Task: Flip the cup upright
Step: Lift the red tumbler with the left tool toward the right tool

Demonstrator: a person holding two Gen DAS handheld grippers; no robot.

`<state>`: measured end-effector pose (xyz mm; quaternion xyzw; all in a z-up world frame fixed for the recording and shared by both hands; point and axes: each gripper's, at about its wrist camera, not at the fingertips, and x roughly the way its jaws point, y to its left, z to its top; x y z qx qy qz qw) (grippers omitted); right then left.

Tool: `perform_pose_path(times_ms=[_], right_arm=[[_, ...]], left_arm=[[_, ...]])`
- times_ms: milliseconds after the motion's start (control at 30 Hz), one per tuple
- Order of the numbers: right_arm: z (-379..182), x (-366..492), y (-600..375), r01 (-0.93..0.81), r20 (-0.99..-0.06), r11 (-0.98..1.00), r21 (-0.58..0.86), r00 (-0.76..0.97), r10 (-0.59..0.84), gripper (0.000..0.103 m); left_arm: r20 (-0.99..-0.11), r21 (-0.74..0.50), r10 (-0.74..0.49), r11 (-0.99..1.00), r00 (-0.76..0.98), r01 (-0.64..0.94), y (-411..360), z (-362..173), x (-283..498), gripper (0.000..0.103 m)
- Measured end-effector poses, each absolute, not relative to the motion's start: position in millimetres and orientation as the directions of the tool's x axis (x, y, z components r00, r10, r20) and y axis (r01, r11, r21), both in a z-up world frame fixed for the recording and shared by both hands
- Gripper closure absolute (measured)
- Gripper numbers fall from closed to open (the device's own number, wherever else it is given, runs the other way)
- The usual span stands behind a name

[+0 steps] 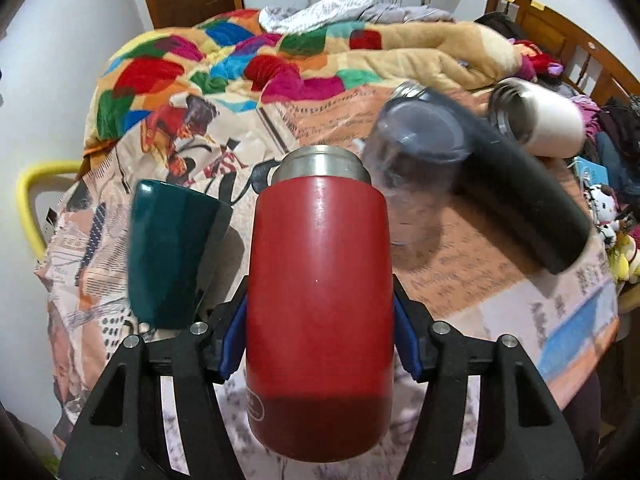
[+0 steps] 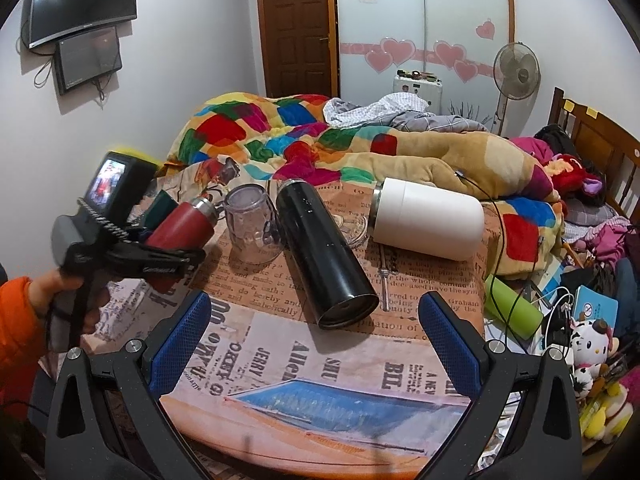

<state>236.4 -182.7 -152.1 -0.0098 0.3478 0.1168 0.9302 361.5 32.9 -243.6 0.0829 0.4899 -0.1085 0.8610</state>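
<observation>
Left wrist view: the left gripper has its blue-padded fingers pinching the red cup from both sides. The red cup is a steel flask with a silver neck, and the neck points away from the camera. It is tilted, with its neck higher than its base.

All other things are told from the red cup. Just to its left stands a dark green cup on the counter, mouth down. Just to its right is a clear glass cup, a bit blurry, also mouth down. Past the glass cup a black flask lies on its side, and beyond that a white flask lies on its side too. Behind the red cup is a bed with a patchwork blanket.

From the right wrist view, the right gripper has its fingers spread wide apart, holding nothing. It hangs over the newspaper-print counter, well to the right of the red cup, close to the base of the black flask.
</observation>
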Motion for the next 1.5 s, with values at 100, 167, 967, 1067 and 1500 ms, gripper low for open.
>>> perform_pose_path(times_ms=[100,167,967,1067,1500], right_arm=[[-146.0,230.9,-183.2,-0.226,-0.638,0.972,0.063,0.740,0.213,0.000],[-141.5,226.1,-183.2,-0.228,-0.629,0.971,0.066,0.746,0.218,0.000],[-113.8,182.4,-212.9,-0.218,-0.558,0.974,0.064,0.801,0.216,0.000],[-120.1,184.9,-221.2,-0.202,-0.573,0.977,0.065,0.794,0.202,0.000],[-149.1,193.8,-230.5,-0.168,-0.645,0.984,0.066,0.745,0.170,0.000]], left_arm=[[-0.836,0.059,-0.109,0.956,0.538,0.286,28.9,-217.0,341.7,0.042],[-0.819,0.071,-0.112,0.954,0.563,0.293,26.3,-201.6,330.6,0.042],[-0.797,-0.005,-0.274,0.895,0.539,0.447,-69.2,-170.0,245.7,0.042],[-0.819,-0.028,-0.278,0.893,0.501,0.450,-78.2,-191.1,247.1,0.042],[-0.882,-0.018,-0.204,0.916,0.425,0.402,-88.5,-268.8,266.6,0.042]])
